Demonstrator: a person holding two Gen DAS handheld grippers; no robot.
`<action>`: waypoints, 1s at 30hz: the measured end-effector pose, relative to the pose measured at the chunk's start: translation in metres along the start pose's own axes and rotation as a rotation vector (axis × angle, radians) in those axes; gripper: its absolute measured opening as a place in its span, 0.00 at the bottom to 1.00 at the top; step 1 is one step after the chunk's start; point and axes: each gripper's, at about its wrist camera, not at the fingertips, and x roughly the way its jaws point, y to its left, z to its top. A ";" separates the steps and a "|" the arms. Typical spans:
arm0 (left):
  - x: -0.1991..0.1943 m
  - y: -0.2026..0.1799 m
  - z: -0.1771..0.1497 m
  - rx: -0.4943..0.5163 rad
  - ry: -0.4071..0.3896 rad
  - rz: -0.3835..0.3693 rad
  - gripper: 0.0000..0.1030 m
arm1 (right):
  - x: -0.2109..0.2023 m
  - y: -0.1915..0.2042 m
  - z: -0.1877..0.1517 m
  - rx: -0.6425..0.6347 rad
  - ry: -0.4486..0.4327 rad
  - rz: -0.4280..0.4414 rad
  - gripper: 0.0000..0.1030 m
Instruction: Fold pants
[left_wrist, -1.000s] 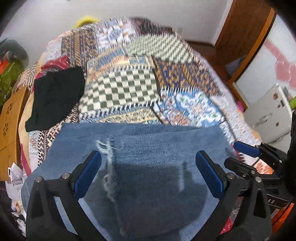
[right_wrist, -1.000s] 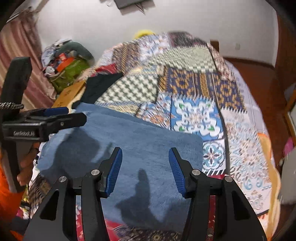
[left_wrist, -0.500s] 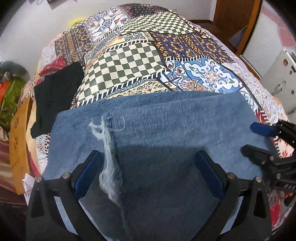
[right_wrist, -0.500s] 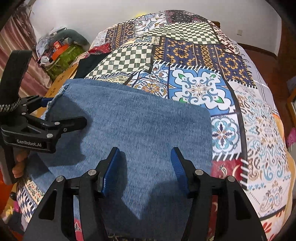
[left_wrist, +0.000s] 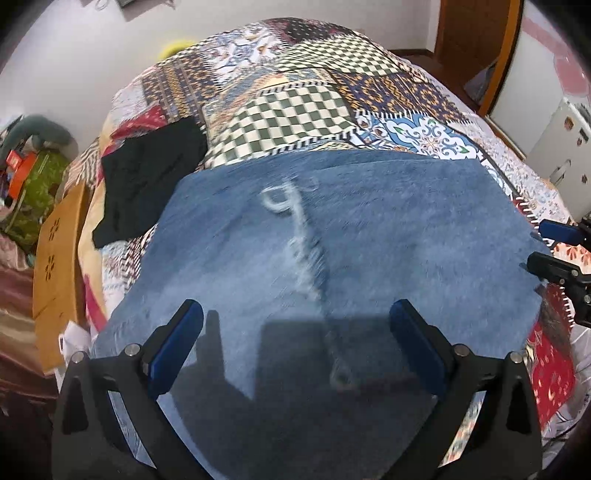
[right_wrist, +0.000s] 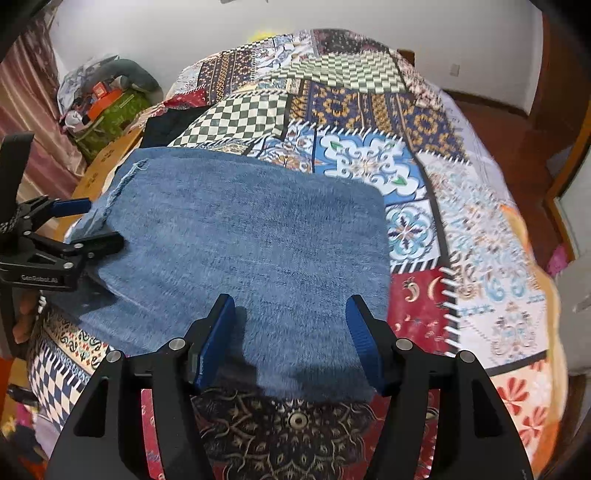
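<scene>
Since half-second-earlier frame, both cameras pulled back slightly; frayed white thread strip sits farther from left gripper. Folded blue denim pants lie flat on multicoloured patchwork quilt, near its front edge. Left gripper jaws spread wide over denim, gripping nothing. Right gripper jaws also wide apart above near denim edge, empty. Black folded garment rests on quilt beyond pants (left side, apart from them).
</scene>
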 end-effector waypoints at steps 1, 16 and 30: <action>-0.005 0.005 -0.003 -0.016 -0.007 -0.003 1.00 | -0.004 0.006 0.001 -0.018 -0.010 -0.002 0.57; -0.102 0.125 -0.073 -0.343 -0.232 0.063 1.00 | -0.026 0.109 0.036 -0.189 -0.192 0.125 0.58; -0.039 0.219 -0.182 -0.801 0.038 -0.214 1.00 | 0.052 0.132 0.032 -0.111 0.019 0.252 0.58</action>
